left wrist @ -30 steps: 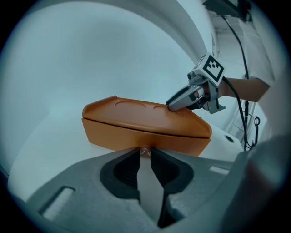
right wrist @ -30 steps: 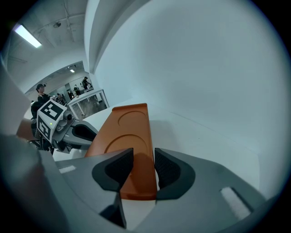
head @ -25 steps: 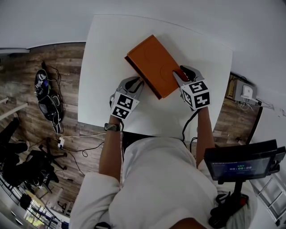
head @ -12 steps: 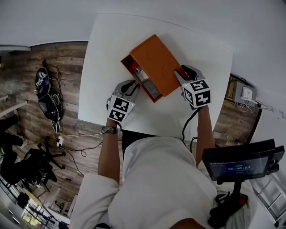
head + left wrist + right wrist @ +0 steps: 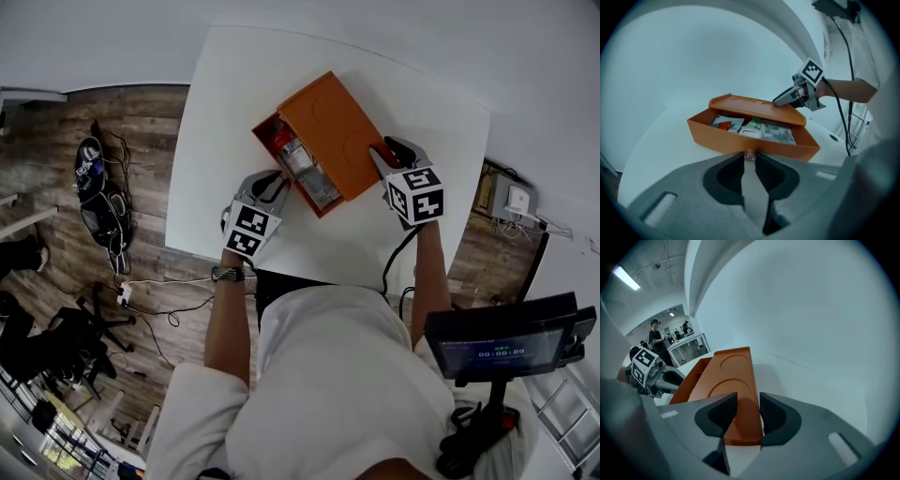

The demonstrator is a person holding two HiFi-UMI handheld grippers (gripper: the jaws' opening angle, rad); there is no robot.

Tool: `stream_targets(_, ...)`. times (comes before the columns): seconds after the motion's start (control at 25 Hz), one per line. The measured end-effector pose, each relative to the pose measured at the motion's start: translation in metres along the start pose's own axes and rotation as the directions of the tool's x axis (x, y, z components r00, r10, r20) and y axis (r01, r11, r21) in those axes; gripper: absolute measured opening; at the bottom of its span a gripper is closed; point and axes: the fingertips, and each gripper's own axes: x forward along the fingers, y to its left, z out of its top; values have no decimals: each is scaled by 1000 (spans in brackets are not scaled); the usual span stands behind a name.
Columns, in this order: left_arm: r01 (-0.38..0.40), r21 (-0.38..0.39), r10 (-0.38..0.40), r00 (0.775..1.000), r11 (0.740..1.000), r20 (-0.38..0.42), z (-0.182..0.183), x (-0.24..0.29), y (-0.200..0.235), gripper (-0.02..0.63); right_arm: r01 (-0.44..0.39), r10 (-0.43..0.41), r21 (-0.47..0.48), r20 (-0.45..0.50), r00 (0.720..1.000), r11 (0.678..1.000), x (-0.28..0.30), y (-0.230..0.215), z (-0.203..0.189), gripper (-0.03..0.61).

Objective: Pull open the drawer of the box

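— Pinching what, those fingers of the left gripper (image 5: 749, 160)?
— The small knob (image 5: 749, 154) of the orange drawer (image 5: 736, 140), out of its box (image 5: 333, 127) on the white bench (image 5: 225, 112); packets (image 5: 776, 133) show inside.
— And the right gripper (image 5: 747, 400)?
— Fingers spread, tips resting on the box's top.

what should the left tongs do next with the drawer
Probably pull the knob a little further out: the left tongs pinch it, the drawer is only partly open, and the right tongs rest on the box top, steadying it.
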Motion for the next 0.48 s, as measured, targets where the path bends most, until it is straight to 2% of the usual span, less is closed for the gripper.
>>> stream_targets(0.48,-26,-10,25,999,1000,-36,-15,-7,6,78,14,-14,7,-1,1000,1000,5,-5,-2,155)
